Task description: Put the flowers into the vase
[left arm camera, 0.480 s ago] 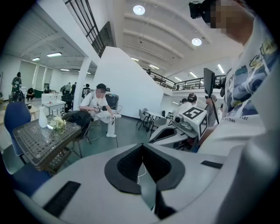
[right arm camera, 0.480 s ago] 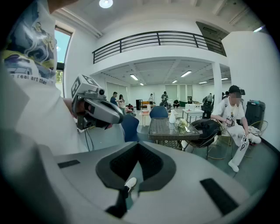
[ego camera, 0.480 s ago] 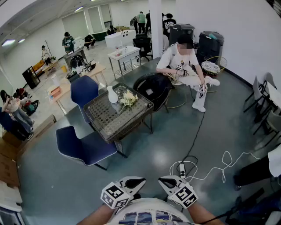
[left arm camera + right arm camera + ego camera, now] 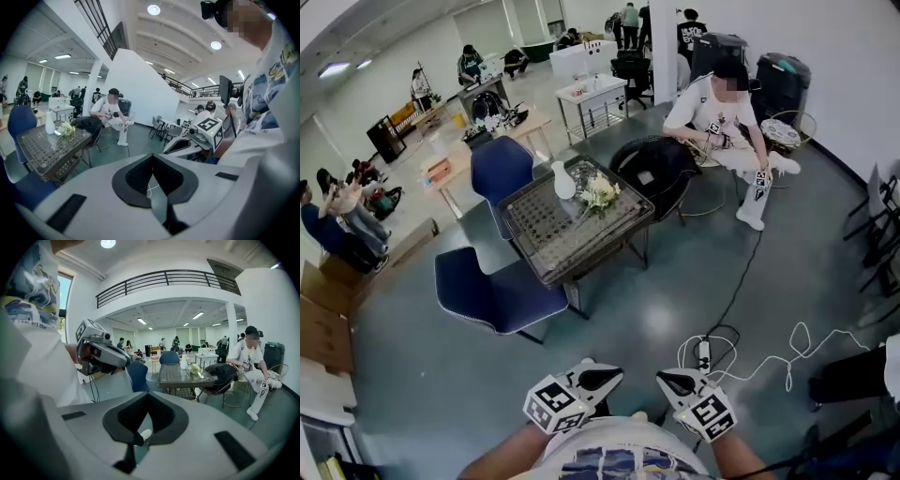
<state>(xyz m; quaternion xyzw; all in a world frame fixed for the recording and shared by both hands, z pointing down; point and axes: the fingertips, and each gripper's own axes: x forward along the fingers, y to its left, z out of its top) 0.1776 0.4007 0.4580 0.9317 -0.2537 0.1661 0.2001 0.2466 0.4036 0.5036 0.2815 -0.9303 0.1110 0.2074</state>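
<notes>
A white vase [image 4: 563,180] stands on the glass-topped wicker table [image 4: 553,244], with a bunch of pale flowers [image 4: 600,192] lying just right of it. The left gripper view shows the vase [image 4: 49,123] and flowers [image 4: 67,130] far off at the left. The right gripper view shows the vase [image 4: 184,363] and flowers [image 4: 196,370] straight ahead. My left gripper [image 4: 614,373] and right gripper [image 4: 660,378] hang close to my body, well short of the table. Both are shut and hold nothing.
Two blue chairs [image 4: 492,295] [image 4: 502,167] flank the table's left side and a black chair [image 4: 656,169] stands at its right. A seated person [image 4: 717,117] is beyond it. White cables and a power strip [image 4: 705,354] lie on the floor ahead of me.
The table, chairs and seated person have shifted right and slightly nearer in the head view. Both grippers stay low by my body, still shut.
</notes>
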